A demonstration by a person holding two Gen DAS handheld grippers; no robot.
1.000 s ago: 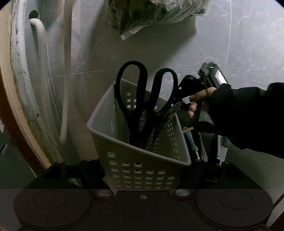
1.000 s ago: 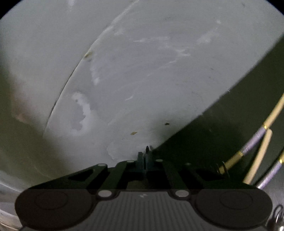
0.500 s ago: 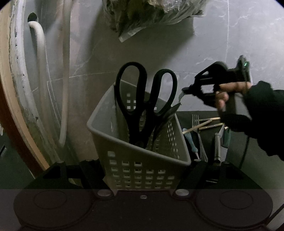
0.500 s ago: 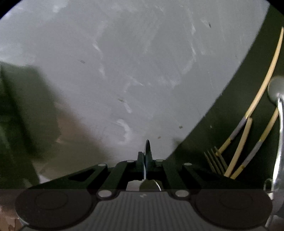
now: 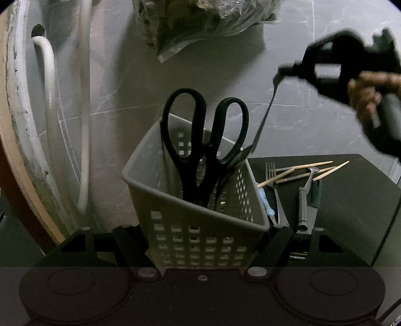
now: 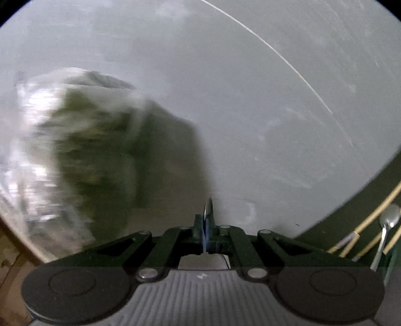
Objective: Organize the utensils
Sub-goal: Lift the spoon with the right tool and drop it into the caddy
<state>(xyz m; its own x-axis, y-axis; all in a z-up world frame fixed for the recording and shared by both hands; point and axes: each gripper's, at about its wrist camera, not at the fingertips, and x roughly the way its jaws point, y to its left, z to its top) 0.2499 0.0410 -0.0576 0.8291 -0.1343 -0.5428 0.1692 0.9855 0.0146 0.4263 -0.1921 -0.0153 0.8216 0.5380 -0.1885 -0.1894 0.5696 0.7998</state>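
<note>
My left gripper (image 5: 203, 233) is shut on the grey perforated utensil basket (image 5: 200, 225) and holds it by its near wall. Black-handled scissors (image 5: 205, 140) stand upright in it. My right gripper (image 5: 280, 75) is shut on the thin handle of a metal spoon (image 5: 260, 125), whose lower end hangs at the basket's right rim. In the right wrist view the closed gripper (image 6: 206, 225) pinches the spoon's handle end (image 6: 208, 208). A fork (image 5: 274, 190), chopsticks (image 5: 300, 173), a metal spoon (image 5: 309, 178) and a dark-handled tool (image 5: 302, 208) lie on the black mat (image 5: 351, 200).
A plastic bag of greens (image 5: 205, 22) lies on the grey marble floor beyond the basket, and blurred in the right wrist view (image 6: 82, 155). White hoses (image 5: 50, 100) and a curved rim run along the left. A blue-handled item (image 5: 265, 203) lies beside the basket.
My right gripper has risen up and to the right, away from the mat, carrying the spoon over the basket's right rim. The left gripper and basket have stayed still.
</note>
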